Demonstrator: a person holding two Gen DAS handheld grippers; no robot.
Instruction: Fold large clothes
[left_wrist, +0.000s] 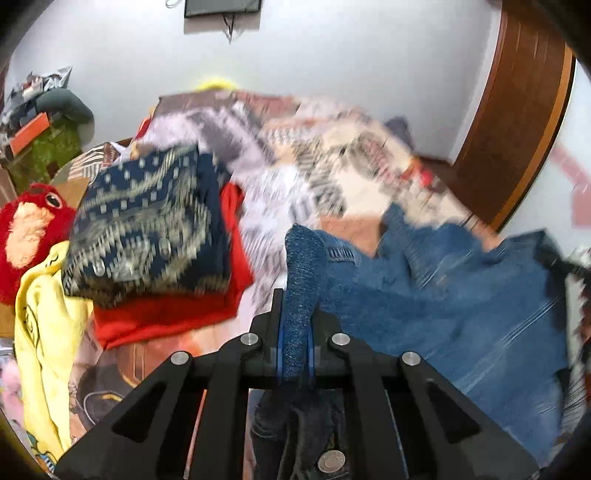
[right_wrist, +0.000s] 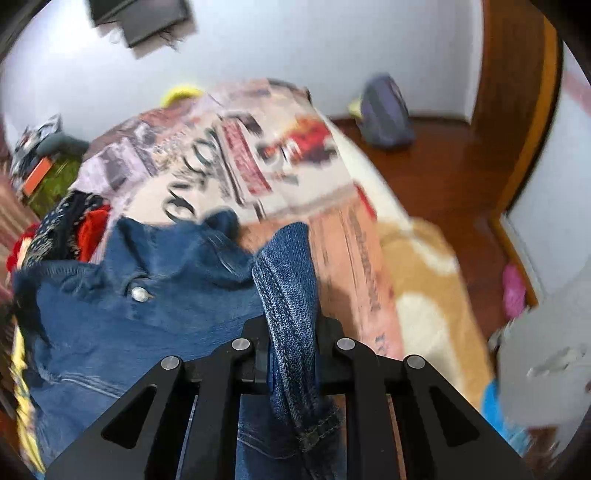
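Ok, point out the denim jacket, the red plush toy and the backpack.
denim jacket (right_wrist: 122, 317), right wrist view, front panel below the metal button
red plush toy (left_wrist: 33, 229), left wrist view, its face
backpack (right_wrist: 384, 114), right wrist view, its middle

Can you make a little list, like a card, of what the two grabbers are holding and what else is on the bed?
left gripper: shut on denim garment
right gripper: shut on the same denim, a stitched edge
bed cover: printed, beneath the denim
folded pile: navy patterned cloth on red cloth
yellow cloth: beside the pile
red plush toy: far left
picture: blurry
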